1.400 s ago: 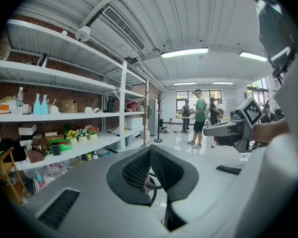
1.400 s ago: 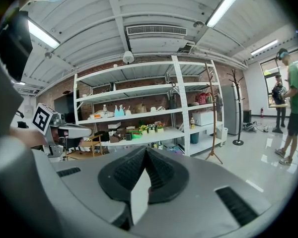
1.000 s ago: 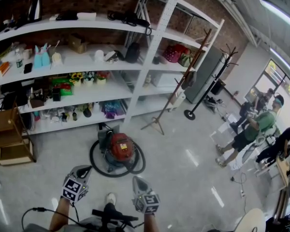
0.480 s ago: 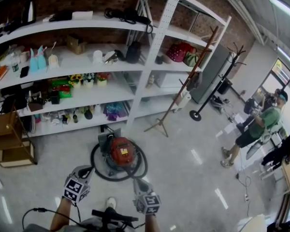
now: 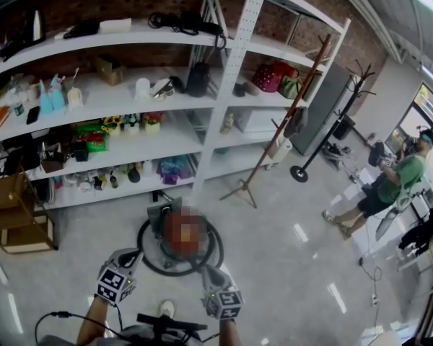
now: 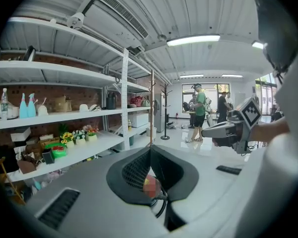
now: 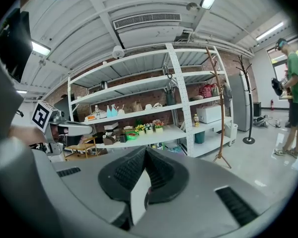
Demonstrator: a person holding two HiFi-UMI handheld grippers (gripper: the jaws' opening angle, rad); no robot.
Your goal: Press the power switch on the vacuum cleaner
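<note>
The vacuum cleaner, a red canister with a black hose coiled round it, stands on the floor in front of the shelving. Its body is partly blurred over. In the head view my left gripper hangs just short of its near left side. My right gripper hangs at its near right, over the hose. Both are shut and hold nothing. In the left gripper view the jaws meet, and a bit of the vacuum shows below them. The jaws also meet in the right gripper view. No switch can be made out.
White shelving full of small items runs behind the vacuum. A wooden coat stand and a black one stand to the right. Wooden crates sit at the left. A person stands far right.
The view has crept forward, so the vacuum now sits lower in the head view and nearer both gripper tips. Both grippers stay shut.
</note>
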